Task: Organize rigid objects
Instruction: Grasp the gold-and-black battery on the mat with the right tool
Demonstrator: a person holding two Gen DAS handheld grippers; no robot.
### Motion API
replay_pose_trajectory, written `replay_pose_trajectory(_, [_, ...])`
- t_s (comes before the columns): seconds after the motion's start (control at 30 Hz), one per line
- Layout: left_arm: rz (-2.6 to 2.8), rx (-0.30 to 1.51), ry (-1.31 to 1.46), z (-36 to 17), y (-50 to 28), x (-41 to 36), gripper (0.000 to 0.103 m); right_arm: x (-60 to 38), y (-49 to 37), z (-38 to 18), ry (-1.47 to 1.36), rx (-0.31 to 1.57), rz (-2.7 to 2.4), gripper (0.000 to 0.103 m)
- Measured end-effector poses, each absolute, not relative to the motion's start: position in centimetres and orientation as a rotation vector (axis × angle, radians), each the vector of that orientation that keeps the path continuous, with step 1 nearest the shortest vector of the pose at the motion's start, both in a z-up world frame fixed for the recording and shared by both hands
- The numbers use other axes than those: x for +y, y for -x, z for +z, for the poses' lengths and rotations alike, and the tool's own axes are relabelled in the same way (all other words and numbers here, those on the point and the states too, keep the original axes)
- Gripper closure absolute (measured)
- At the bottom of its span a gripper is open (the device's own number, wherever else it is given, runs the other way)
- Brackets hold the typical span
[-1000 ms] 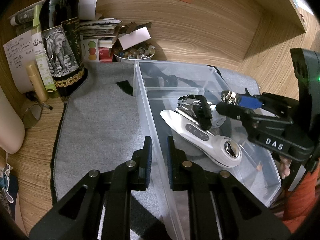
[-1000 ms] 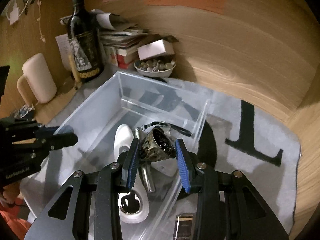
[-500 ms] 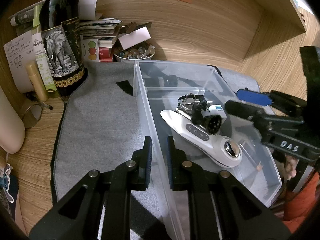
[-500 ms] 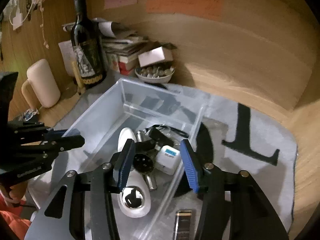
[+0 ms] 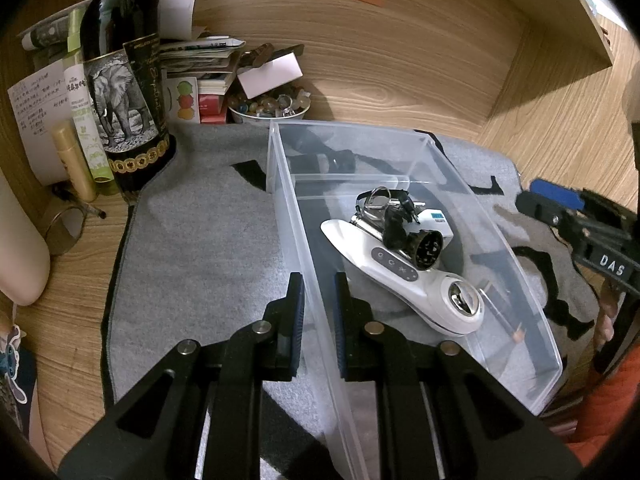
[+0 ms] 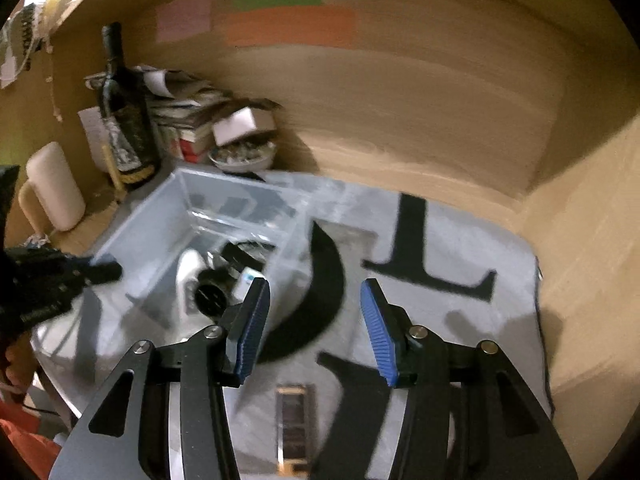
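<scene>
A clear plastic bin stands on a grey mat. In it lie a white handheld device, a black round object, keys and a small white box. My left gripper is shut on the bin's left wall near its front. My right gripper is open and empty above the mat, right of the bin; it also shows at the right of the left wrist view. A dark flat rectangular object lies on the mat below the right gripper.
A wine bottle, tubes, stacked papers and books and a bowl of small stones crowd the back left. A cream mug stands at the left. Wooden walls close the back and right.
My right gripper released the black round object into the bin, opened wider and drew back to the right over the mat. The left gripper stayed on the bin wall.
</scene>
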State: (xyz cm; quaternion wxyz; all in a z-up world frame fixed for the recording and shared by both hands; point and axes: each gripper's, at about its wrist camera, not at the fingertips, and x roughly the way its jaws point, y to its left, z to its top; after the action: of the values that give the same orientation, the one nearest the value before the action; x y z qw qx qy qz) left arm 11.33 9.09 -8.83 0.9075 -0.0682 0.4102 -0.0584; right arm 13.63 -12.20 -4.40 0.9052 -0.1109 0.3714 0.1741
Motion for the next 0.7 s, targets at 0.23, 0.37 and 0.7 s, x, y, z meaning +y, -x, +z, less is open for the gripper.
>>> replay_pose_trajectory(0.23, [-0.119,0.847,0.138,-8.9,-11.3,9.1,0.091,-14.2,-13.3,-7.9,0.170,0.881,0.334,0.059])
replay_pose_trajectory(0.37, [-0.118,0.847,0.140,-8.9,-11.2,9.2,0.091,-14.8,-12.7,-9.6,0.132,0.935,0.339,0.059])
replay_pose_trajectory(0.7, [-0.119,0.846,0.142,-9.0,-11.2,9.3,0.091,-14.0,-10.6,-12.0,0.181,0.991,0.369,0.060])
